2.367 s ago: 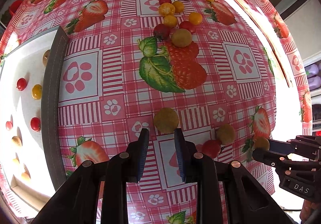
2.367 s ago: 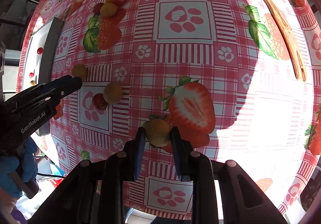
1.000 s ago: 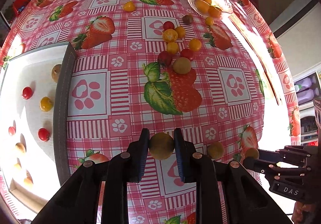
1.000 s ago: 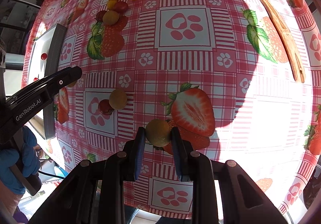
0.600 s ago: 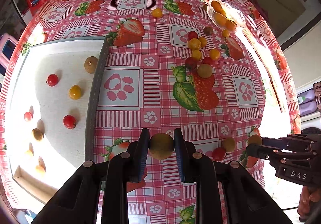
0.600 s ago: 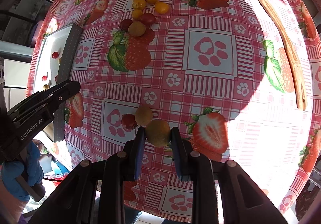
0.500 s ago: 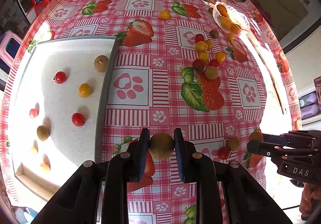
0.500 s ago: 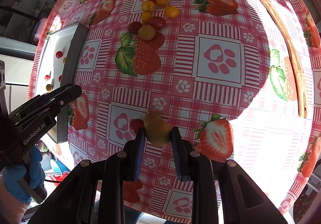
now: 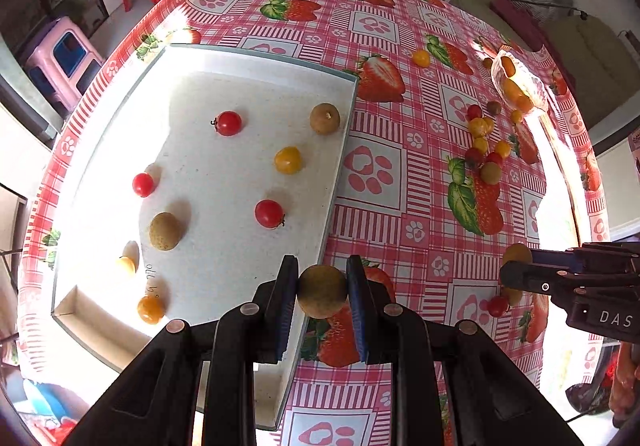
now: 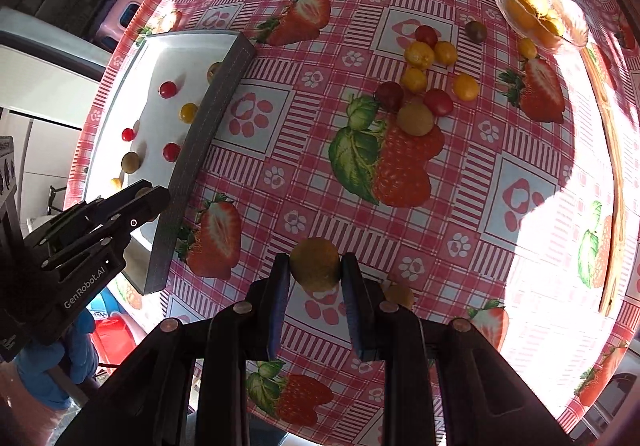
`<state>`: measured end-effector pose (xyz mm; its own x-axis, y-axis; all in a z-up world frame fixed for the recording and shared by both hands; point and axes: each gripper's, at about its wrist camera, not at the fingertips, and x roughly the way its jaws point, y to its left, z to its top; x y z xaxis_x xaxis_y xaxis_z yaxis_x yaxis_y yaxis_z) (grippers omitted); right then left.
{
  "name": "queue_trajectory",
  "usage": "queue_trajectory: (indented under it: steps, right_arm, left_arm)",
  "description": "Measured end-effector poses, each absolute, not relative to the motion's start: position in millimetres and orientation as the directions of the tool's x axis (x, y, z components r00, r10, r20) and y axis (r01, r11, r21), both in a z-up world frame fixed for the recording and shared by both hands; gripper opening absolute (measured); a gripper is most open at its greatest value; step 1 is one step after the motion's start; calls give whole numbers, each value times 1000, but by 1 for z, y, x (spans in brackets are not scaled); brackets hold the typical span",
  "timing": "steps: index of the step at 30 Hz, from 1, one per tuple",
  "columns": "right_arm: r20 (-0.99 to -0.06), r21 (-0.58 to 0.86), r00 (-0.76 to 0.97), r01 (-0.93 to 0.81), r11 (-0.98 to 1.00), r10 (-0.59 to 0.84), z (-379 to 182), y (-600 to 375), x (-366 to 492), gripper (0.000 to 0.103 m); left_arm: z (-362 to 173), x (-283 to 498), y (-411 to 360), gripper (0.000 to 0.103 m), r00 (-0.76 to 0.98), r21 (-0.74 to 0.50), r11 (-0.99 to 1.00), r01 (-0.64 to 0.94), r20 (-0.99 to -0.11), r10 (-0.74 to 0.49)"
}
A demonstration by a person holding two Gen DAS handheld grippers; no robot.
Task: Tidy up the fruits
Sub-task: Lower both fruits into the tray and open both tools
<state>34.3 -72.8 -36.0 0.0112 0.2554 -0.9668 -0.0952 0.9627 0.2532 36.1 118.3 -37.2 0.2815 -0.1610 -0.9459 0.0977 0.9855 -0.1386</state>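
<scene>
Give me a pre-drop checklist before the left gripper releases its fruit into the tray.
1. Left gripper shut on brown fruit, squarely between the fingers: ok.
2. Fruit fully over the tray: not ok; it sits about over the tray's right wall, near the corner.
3. Free spot below inside the tray: ok; the nearest red tomato lies farther in.
4. Height above the tray floor: cannot tell.
5. Right gripper out of the way, shut on its own fruit: ok; it is over the tablecloth, well right of the tray.
</scene>
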Motion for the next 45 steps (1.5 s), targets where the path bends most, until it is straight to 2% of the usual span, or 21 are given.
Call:
queue_trajectory:
  steps: [12, 26, 45]
  right_arm:
    - [-951, 299, 6, -229, 926, 309, -35, -2, 81, 29]
    - [-941, 318, 25, -273, 908, 337, -42, 57, 160, 29]
    - [-962, 270, -47, -285, 920, 269, -91, 86, 200, 29]
  left_arm:
    - [-42, 53, 184, 26, 318, -90, 994, -60, -946, -66]
    - [-56, 136, 208, 26, 341, -27, 990, -140, -940, 23]
    - [-85, 156, 213, 27, 305, 54, 990, -127, -948, 91]
